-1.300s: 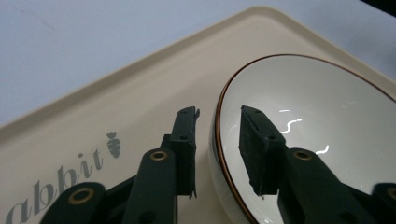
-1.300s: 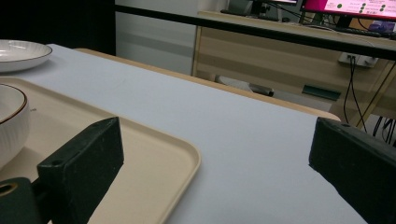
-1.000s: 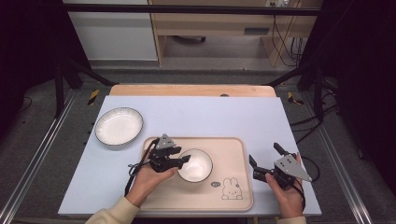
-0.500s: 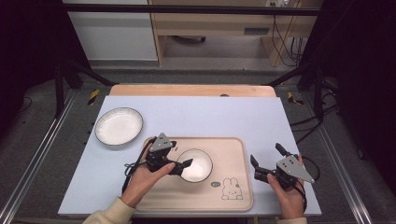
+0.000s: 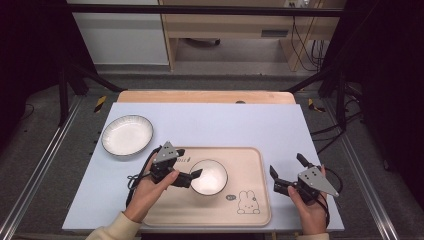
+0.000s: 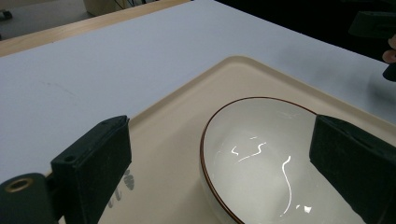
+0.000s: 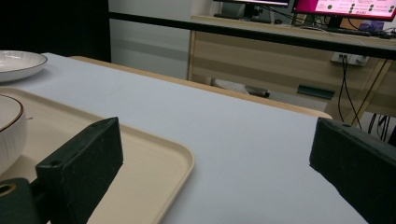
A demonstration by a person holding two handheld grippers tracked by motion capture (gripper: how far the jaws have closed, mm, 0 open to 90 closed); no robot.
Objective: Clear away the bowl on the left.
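A pale blue table (image 5: 215, 125) carried a beige tray (image 5: 250, 210) printed with a rabbit outline (image 5: 246, 202); small writing beside the rabbit was too blurred to read. A white plate (image 5: 127, 136) sat apart at the far left. On the tray stood a brown-rimmed white bowl (image 5: 210, 177). The left gripper (image 5: 192, 172) had its jaws spread either side of the bowl's near rim, not closed on it. The right gripper (image 5: 286, 172) hovered right of the tray, jaws spread, empty.

Bright table, dark surroundings, glare streaks inside bowl (image 6: 271, 158).
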